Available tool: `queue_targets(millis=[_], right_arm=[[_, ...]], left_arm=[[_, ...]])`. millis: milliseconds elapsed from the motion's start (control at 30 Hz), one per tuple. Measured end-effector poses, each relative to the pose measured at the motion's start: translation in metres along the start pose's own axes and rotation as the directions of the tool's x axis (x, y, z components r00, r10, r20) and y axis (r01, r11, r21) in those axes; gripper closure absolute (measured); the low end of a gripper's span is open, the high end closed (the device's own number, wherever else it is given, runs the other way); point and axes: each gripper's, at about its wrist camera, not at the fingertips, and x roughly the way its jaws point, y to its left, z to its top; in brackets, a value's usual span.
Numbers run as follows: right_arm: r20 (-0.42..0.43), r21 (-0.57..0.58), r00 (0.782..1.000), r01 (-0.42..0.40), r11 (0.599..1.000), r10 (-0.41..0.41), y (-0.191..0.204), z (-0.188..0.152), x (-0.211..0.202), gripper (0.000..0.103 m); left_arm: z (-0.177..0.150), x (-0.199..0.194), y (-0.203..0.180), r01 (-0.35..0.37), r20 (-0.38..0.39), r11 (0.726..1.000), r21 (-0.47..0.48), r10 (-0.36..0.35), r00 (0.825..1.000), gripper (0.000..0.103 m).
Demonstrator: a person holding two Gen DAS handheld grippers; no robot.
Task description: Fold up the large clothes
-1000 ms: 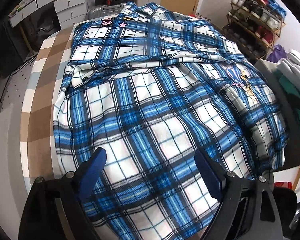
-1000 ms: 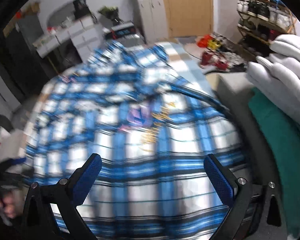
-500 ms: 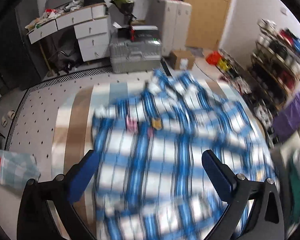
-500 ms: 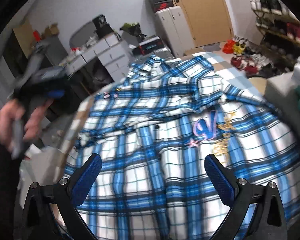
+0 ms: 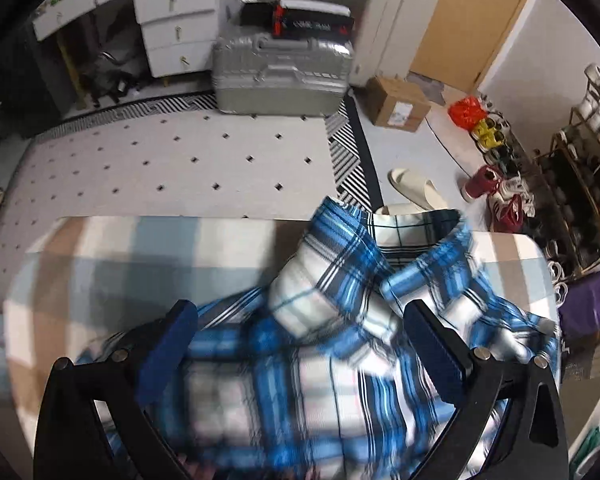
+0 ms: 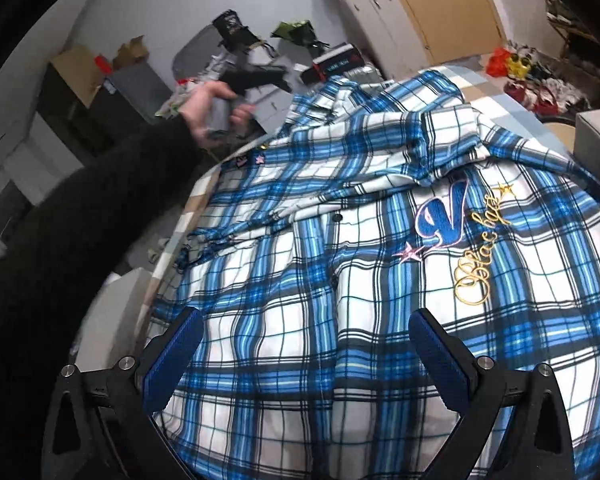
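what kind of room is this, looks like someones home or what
Most likely a lived-in bedroom or spare room at home: a plaid shirt is spread on a checked bed-like surface, with a silver suitcase, white drawers and a loaded shoe rack around it.

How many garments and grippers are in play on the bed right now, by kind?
Plaid shirts: 1, the blue plaid shirt
Grippers: 2, the left gripper and the right gripper, both open
Total: 3
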Motion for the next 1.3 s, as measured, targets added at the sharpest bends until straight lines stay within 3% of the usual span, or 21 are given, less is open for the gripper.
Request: queue_targets(millis=[33, 100, 133, 167, 267, 433, 533, 600, 733, 833, 900, 967, 1000, 1067, 1100, 1133, 1200, 1267, 1300], right_arm=[[0.014, 0.004, 1.0, 0.004, 1.0, -0.004, -0.004, -0.001, -0.004, 0.0], [0.009, 0.026, 1.0, 0.004, 1.0, -0.004, -0.012, 0.0, -0.004, 0.0], [-0.001, 0.042, 1.0, 0.006, 0.999, -0.006, -0.015, 0.0, -0.002, 0.0], [-0.014, 0.063, 1.0, 0.01, 0.998, -0.009, -0.018, 0.0, 0.0, 0.0], [-0.003, 0.078, 1.0, 0.004, 0.997, -0.003, -0.02, 0.001, -0.004, 0.0], [0.072, 0.005, 0.997, 0.021, 1.0, -0.021, -0.003, 0.002, -0.019, 0.0], [0.091, -0.012, 0.995, 0.035, 0.999, -0.033, 0.003, 0.004, -0.021, 0.0], [0.114, -0.008, 0.992, 0.049, 0.999, -0.048, 0.003, 0.007, -0.024, 0.0], [0.155, 0.023, 0.984, 0.082, 0.996, -0.084, 0.001, 0.01, -0.03, 0.0], [0.17, 0.044, 0.975, 0.134, 0.99, -0.14, -0.002, 0.021, -0.034, 0.0], [0.189, 0.033, 0.969, 0.154, 0.987, -0.158, -0.002, 0.043, -0.037, 0.0], [0.169, -0.007, 0.971, 0.172, 0.985, -0.169, -0.003, 0.07, -0.027, 0.0], [0.138, -0.019, 0.968, 0.216, 0.976, -0.211, -0.003, 0.089, -0.015, 0.0], [0.09, -0.066, 0.973, 0.22, 0.973, -0.214, -0.007, 0.118, 0.009, 0.0], [0.071, -0.092, 0.959, 0.281, 0.955, -0.275, -0.008, 0.135, 0.025, 0.001], [0.048, -0.117, 0.941, 0.338, 0.934, -0.335, -0.01, 0.15, 0.043, 0.001], [0.03, -0.148, 0.948, 0.318, 0.937, -0.317, -0.013, 0.176, 0.07, 0.001], [0.009, -0.217, 0.94, 0.336, 0.917, -0.342, -0.013, 0.2, 0.099, 0.002], [0.021, -0.246, 0.934, 0.35, 0.904, -0.356, -0.013, 0.21, 0.112, 0.003]], left_arm=[[-0.001, 0.008, 0.001, -0.002, -0.005, 1.0, -0.003, 0.002, 1.0, 0.003], [-0.005, 0.016, 0.002, 0.006, -0.033, 1.0, 0.005, -0.006, 0.999, 0.027], [-0.008, 0.02, 0.002, 0.003, -0.051, 1.0, 0.016, -0.002, 0.999, 0.051], [-0.014, 0.012, -0.003, -0.033, 0.008, 0.998, 0.057, 0.032, 0.999, 0.066], [-0.025, -0.002, -0.011, -0.035, 0.011, 0.994, 0.101, 0.034, 0.999, 0.098], [-0.058, -0.079, -0.032, -0.018, 0.18, 0.975, 0.223, -0.023, 0.983, 0.1], [-0.095, -0.138, -0.03, 0.053, 0.26, 0.951, 0.305, -0.137, 0.956, 0.1], [-0.127, -0.171, -0.021, 0.117, 0.263, 0.924, 0.364, -0.222, 0.939, 0.1], [-0.184, -0.208, -0.003, 0.169, 0.266, 0.882, 0.44, -0.308, 0.914, 0.1], [-0.219, -0.212, 0.016, 0.223, 0.257, 0.875, 0.43, -0.355, 0.899, 0.099], [-0.225, -0.203, 0.017, 0.227, 0.234, 0.881, 0.414, -0.344, 0.909, 0.099], [-0.218, -0.196, 0.016, 0.245, 0.22, 0.886, 0.394, -0.35, 0.911, 0.097], [-0.21, -0.195, 0.022, 0.266, 0.221, 0.901, 0.344, -0.353, 0.909, 0.095], [-0.202, -0.194, 0.027, 0.304, 0.185, 0.911, 0.279, -0.362, 0.914, 0.091], [-0.2, -0.196, 0.029, 0.306, 0.184, 0.914, 0.267, -0.36, 0.914, 0.09], [-0.2, -0.198, 0.029, 0.299, 0.19, 0.915, 0.27, -0.355, 0.915, 0.086], [-0.198, -0.204, 0.03, 0.281, 0.193, 0.921, 0.269, -0.337, 0.922, 0.072], [-0.199, -0.208, 0.032, 0.32, 0.195, 0.911, 0.259, -0.374, 0.907, 0.038], [-0.198, -0.21, 0.033, 0.34, 0.191, 0.904, 0.258, -0.393, 0.899, 0.032]])
